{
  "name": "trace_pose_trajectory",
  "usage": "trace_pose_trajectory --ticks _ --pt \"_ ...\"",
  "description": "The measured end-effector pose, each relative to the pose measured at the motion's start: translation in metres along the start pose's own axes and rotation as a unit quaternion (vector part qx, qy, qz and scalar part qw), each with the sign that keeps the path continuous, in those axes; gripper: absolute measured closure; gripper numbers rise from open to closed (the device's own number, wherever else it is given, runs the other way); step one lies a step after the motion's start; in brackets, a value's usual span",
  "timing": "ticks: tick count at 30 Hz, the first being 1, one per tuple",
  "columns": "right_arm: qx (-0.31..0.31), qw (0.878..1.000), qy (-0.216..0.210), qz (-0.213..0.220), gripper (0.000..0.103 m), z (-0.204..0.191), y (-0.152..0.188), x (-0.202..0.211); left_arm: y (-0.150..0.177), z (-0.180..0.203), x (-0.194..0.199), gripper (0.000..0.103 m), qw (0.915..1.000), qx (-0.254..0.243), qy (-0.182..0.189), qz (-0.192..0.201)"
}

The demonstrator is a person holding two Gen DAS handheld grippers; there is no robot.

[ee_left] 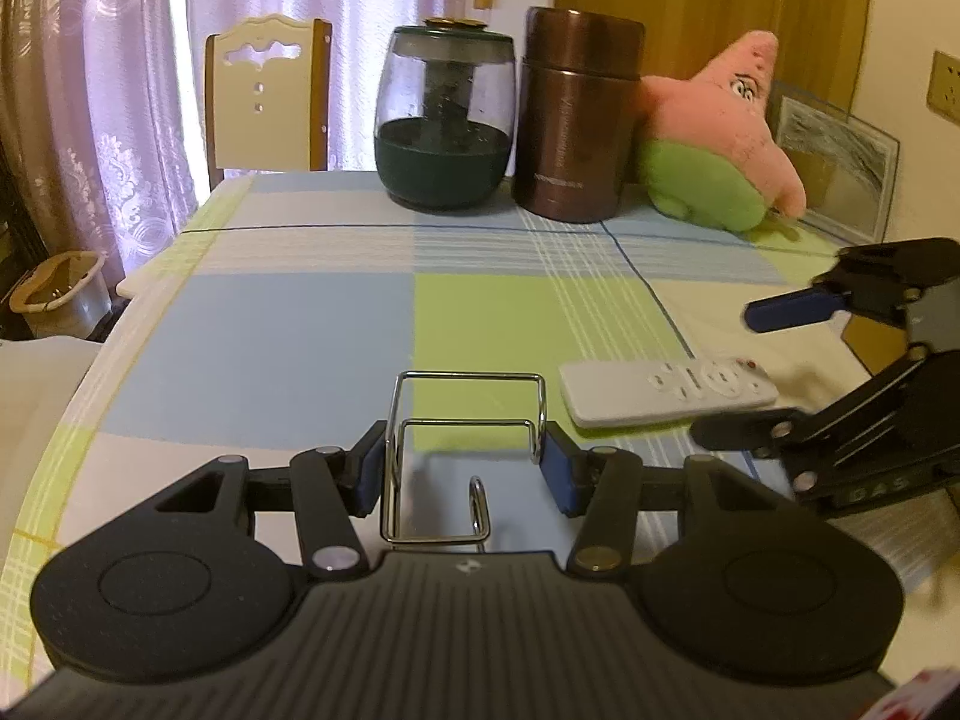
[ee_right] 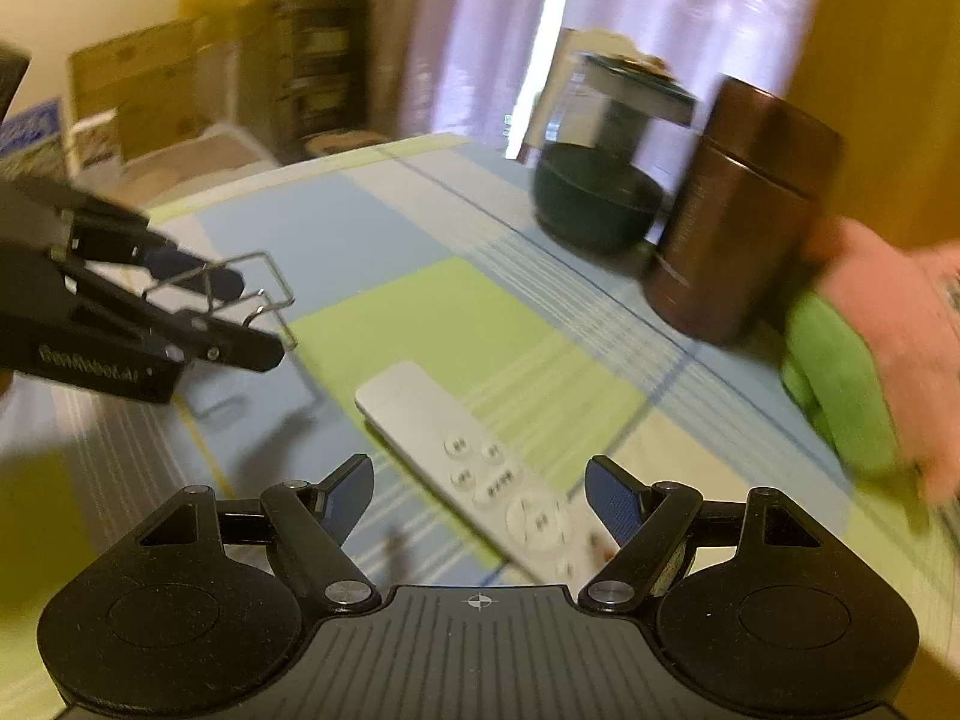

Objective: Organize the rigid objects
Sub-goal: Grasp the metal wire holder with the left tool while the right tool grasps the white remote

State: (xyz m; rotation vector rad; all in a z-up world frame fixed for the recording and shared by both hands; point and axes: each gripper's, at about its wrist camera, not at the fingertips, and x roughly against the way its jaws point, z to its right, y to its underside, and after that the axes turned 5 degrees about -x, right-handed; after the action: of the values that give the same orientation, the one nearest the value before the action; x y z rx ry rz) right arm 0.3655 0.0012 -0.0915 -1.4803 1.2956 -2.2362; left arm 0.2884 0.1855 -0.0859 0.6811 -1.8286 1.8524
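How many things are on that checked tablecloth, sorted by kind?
Jars and canisters: 2, glass jar, brown canister
Soft toys: 1, pink plush star
Remotes: 1, white remote
Wire racks: 1, wire rack, held up, not resting
Total: 5

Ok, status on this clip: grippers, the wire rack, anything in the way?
Left gripper shut on wire rack, held above the table. Right gripper open, empty, over white remote. Remote lies flat on the tablecloth; nothing blocking it.
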Motion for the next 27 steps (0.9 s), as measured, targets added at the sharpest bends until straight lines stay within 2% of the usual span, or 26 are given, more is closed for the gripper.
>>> trace_pose_trajectory --ticks 4,11,18,20,23,27 --pt "0.031 0.999 -0.022 -0.017 0.031 0.0 -0.006 -0.022 -0.002 -0.004 0.001 0.056 1.0 0.0 -0.003 0.003" --pt "0.026 0.998 -0.043 -0.038 0.038 0.006 -0.012 -0.049 -0.004 -0.006 0.003 0.056 1.0 0.003 0.001 0.007" --pt "0.021 0.995 -0.069 -0.072 0.064 0.002 -0.02 -0.045 -0.001 -0.003 0.001 0.056 0.9999 -0.003 0.01 -0.004" --pt "0.007 0.994 -0.069 -0.083 0.069 -0.001 -0.018 -0.039 -0.001 -0.001 0.001 0.056 0.9999 -0.006 0.014 -0.006" --pt "-0.024 0.993 -0.063 -0.097 0.069 -0.005 -0.01 -0.028 0.0 0.002 0.001 0.056 0.9998 -0.01 0.018 -0.008" --pt "-0.098 0.988 -0.06 -0.103 0.069 -0.008 0.001 -0.013 0.001 0.005 -0.001 0.056 0.9995 -0.016 0.022 -0.014"
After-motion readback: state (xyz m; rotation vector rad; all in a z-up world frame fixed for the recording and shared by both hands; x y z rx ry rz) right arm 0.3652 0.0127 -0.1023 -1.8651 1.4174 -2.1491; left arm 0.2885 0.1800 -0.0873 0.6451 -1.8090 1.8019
